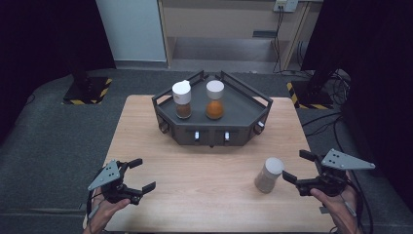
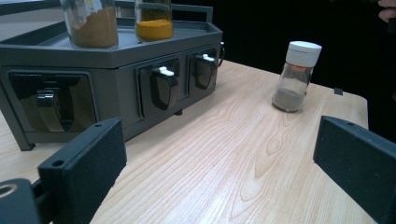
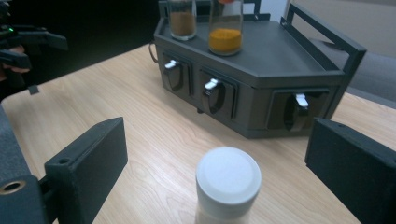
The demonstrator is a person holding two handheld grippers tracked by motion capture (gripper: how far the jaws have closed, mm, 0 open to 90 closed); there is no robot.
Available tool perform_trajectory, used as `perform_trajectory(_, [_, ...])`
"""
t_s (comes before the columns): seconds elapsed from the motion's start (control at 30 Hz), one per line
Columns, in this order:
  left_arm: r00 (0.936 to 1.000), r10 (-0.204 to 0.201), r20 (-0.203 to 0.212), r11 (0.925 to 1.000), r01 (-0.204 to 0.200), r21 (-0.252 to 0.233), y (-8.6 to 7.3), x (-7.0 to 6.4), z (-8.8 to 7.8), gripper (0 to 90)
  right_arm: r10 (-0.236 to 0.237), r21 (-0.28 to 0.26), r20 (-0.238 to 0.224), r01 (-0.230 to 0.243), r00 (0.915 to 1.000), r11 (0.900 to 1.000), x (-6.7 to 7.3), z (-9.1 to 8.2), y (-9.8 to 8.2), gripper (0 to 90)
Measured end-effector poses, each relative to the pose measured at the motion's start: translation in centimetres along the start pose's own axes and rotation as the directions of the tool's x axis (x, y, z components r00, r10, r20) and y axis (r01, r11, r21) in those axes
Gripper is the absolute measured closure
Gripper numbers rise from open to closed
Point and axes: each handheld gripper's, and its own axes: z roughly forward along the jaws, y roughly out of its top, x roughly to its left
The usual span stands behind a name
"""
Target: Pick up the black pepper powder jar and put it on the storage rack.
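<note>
A dark grey hexagonal rack (image 1: pixel 243 105) stands at the back middle of the wooden table (image 1: pixel 204 170). On it are a jar of brown spice (image 1: pixel 182 100) and a jar of orange spice (image 1: pixel 215 100), both white-capped. A third white-capped jar of pale grey powder (image 1: pixel 269 174) stands upright on the table at the front right. My right gripper (image 1: pixel 293 165) is open just right of it. From the right gripper view, the jar's cap (image 3: pixel 228 179) sits low between the jaws, untouched. My left gripper (image 1: pixel 145 173) is open and empty at the front left, far from that jar (image 2: pixel 296 77).
The rack's front face (image 3: pixel 243 100) carries several small silver-tipped levers (image 3: pixel 211 85) in recesses. A raised rail (image 3: pixel 327 35) runs round the rack's back. Black curtains flank the table, and cables (image 1: pixel 324 124) lie on the floor at the right.
</note>
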Motion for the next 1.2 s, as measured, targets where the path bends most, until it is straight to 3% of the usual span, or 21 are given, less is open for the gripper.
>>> perform_trajectory(0.53, [1.0, 0.0, 0.007, 1.0, 0.0, 0.007, 0.1, 0.1, 0.1, 1.2, 0.029, 0.021, 0.006, -0.03, 0.9995, 0.999, -0.5, 0.1, -1.2, 6.3])
perform_trajectory(1.2, [1.0, 0.0, 0.007, 1.0, 0.0, 0.008, 0.0, 0.1, 0.1, 1.2, 0.045, 0.062, -0.002, -0.045, 0.999, 0.997, -0.8, 1.9, -2.0, 6.6])
